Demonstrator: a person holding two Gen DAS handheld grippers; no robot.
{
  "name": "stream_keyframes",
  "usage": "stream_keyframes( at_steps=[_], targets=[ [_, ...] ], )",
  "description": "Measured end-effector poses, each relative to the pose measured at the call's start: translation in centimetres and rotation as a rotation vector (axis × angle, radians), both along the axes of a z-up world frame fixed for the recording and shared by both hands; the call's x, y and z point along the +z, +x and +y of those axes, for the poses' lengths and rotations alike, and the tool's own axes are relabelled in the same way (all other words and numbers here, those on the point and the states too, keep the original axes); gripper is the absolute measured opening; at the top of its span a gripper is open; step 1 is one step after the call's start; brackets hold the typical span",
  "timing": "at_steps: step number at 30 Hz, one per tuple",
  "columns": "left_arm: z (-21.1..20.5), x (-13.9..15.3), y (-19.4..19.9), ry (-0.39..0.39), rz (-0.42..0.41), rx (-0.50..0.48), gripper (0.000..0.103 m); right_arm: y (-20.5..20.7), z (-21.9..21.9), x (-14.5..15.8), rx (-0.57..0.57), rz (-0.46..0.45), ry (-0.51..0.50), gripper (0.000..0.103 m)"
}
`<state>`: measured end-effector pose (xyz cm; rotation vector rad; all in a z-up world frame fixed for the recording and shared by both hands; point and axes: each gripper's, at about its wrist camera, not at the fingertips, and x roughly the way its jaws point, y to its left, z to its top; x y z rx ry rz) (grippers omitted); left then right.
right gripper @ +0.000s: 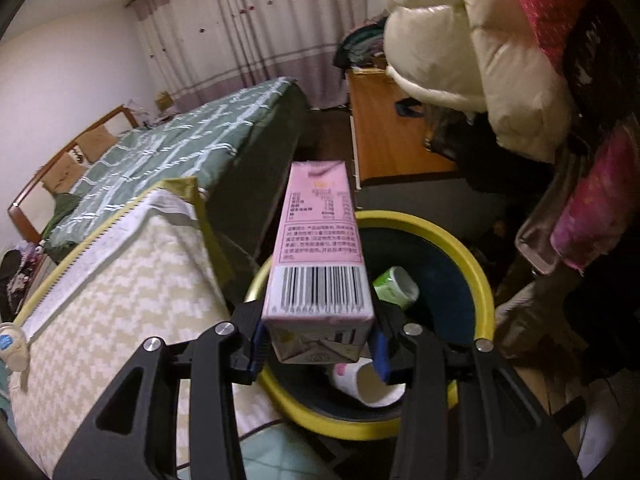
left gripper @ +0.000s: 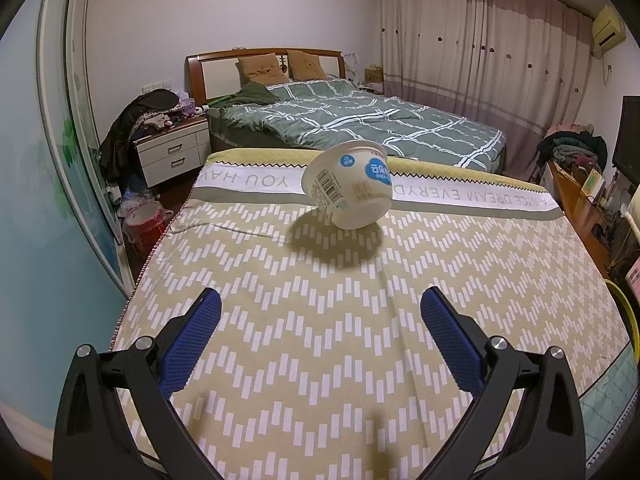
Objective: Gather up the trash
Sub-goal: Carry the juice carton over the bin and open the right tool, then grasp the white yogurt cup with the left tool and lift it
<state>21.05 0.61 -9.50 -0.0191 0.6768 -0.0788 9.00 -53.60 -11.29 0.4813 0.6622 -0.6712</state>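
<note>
- Left wrist view: the left gripper hangs low over the near part of the patterned tablecloth, its blue-padded fingers spread wide and holding nothing.
- The yogurt cup lies straight ahead of the fingers, well apart from them, toward the far edge of the cloth-covered table where the lettered band runs. It is tipped on its side, its base turned toward the camera and its mouth facing away, so its axis runs roughly along the line of approach.
- This arm is the nearer one to the cup; I judge a forward reach across the cloth is what the next pick-up calls for.
- Beyond the far edge are a bed with a green checked cover, a nightstand at its left and curtains on the right.
- Right wrist view: the right gripper is closed on the near end of a pink drink carton, whose long axis points forward, away from the fingers.
- The carton is over the yellow-rimmed trash bin, which stands off the table's corner and already holds a green cup and a white cup.
- I judge release to be the step in hand.
</note>
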Motion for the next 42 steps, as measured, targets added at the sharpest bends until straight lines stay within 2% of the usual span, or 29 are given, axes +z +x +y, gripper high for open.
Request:
stream_keyframes(
  at_steps=[1,4,11,16,22,27,28,36,42],
  targets=[
    [0.0,0.0,0.0,0.001,0.001,0.0,0.098,-0.1,-0.1,-0.3,-0.011,0.003,0.001,0.041],
    [-0.1,-0.1,0.1,0.003,0.002,-0.001,0.098,-0.3,-0.4,-0.7,-0.027,0.003,0.014,0.052],
    [-0.4,-0.3,0.1,0.019,0.006,-0.003,0.098,0.1,1.0,0.0,-0.018,0.023,-0.073,0.052],
    [-0.8,-0.5,0.4,0.013,0.024,-0.016,0.098,0.3,1.1,0.2,-0.009,0.021,-0.089,0.053],
    [-1.9,0.3,1.3,-0.023,0.101,-0.053,0.098,0.5,1.2,0.3,0.01,0.013,-0.09,0.054],
    [-2.2,0.8,4.3,-0.147,0.194,-0.055,0.098,0.4,1.2,0.3,0.02,-0.004,-0.085,0.055],
    [-2.3,0.9,5.1,-0.152,0.202,-0.048,0.098,0.4,1.1,0.3,0.021,-0.005,-0.078,0.055],
    [-2.5,0.2,12.8,-0.136,0.259,0.015,0.098,0.5,0.7,0.0,0.033,-0.015,-0.04,0.055],
    [-2.4,0.1,16.4,-0.099,0.276,0.055,0.098,0.7,0.6,-0.2,0.041,-0.011,-0.026,0.055]
  ],
)
